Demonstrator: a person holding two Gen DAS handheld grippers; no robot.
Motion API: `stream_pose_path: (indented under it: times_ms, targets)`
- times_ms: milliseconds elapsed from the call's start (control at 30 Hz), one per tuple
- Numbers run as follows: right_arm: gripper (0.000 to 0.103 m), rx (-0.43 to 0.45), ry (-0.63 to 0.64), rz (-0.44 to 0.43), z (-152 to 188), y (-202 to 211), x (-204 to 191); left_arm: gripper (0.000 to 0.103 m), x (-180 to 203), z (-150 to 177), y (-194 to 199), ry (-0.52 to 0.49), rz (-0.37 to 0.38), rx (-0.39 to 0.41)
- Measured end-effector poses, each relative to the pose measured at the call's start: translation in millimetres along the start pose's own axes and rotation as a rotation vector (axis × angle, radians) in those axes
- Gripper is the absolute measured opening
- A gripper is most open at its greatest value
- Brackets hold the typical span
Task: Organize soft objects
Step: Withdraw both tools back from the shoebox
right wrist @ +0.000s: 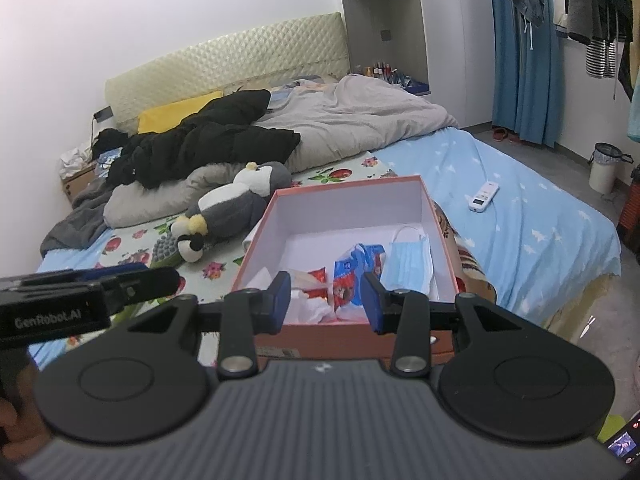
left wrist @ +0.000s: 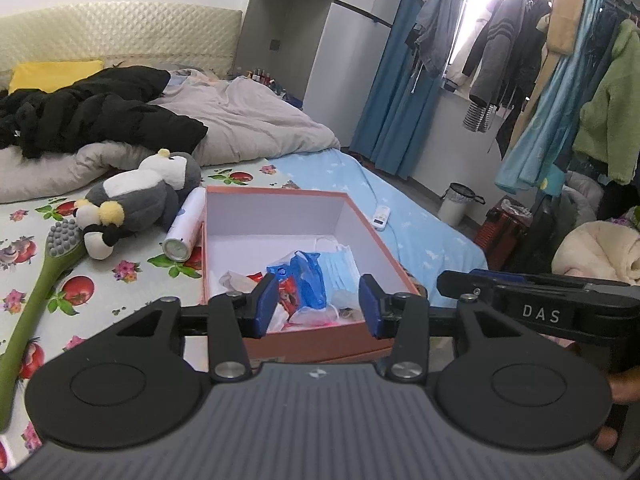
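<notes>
A salmon-pink box (left wrist: 276, 191) (right wrist: 348, 186) with a white inside stands on the bed. It holds blue face masks (left wrist: 340, 268) (right wrist: 408, 260), a blue plastic packet (left wrist: 308, 280) (right wrist: 352, 268) and white tissue. A grey and white plush penguin (left wrist: 140, 200) (right wrist: 236, 204) lies left of the box. My left gripper (left wrist: 318, 306) hovers open over the box's near edge, nothing between its blue pads. Beside it, my right gripper (right wrist: 326, 304) hangs over the same edge, also open and holding nothing.
A green brush (left wrist: 48, 276) and a white spray can (left wrist: 186, 226) lie left of the box. A remote (right wrist: 484, 196) rests on the blue sheet. A black jacket (right wrist: 200, 140) and a grey duvet (right wrist: 352, 116) fill the bed's head. A bin (left wrist: 456, 204) and hung clothes stand right.
</notes>
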State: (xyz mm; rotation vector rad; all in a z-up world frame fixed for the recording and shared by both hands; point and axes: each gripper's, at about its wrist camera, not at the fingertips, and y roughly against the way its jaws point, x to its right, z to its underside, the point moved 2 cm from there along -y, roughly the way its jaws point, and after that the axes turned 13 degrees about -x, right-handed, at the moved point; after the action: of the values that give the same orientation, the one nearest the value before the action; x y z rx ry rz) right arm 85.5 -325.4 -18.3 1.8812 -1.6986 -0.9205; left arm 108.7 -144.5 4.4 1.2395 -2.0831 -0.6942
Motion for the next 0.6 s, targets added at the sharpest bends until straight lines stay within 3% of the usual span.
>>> stream_pose_path:
  times_ms: [333, 600]
  targets:
    - [0.042, -0.01, -0.002, 0.012, 20.7, -5.0, 2.9, 0.057, -2.4, 30.4, -3.2, 0.0, -0.034, -0.007]
    - [0.042, -0.006, -0.001, 0.012, 23.7, -6.9, 1.7, 0.057, -0.4, 31.8, -14.5, -0.007, -0.037, -0.033]
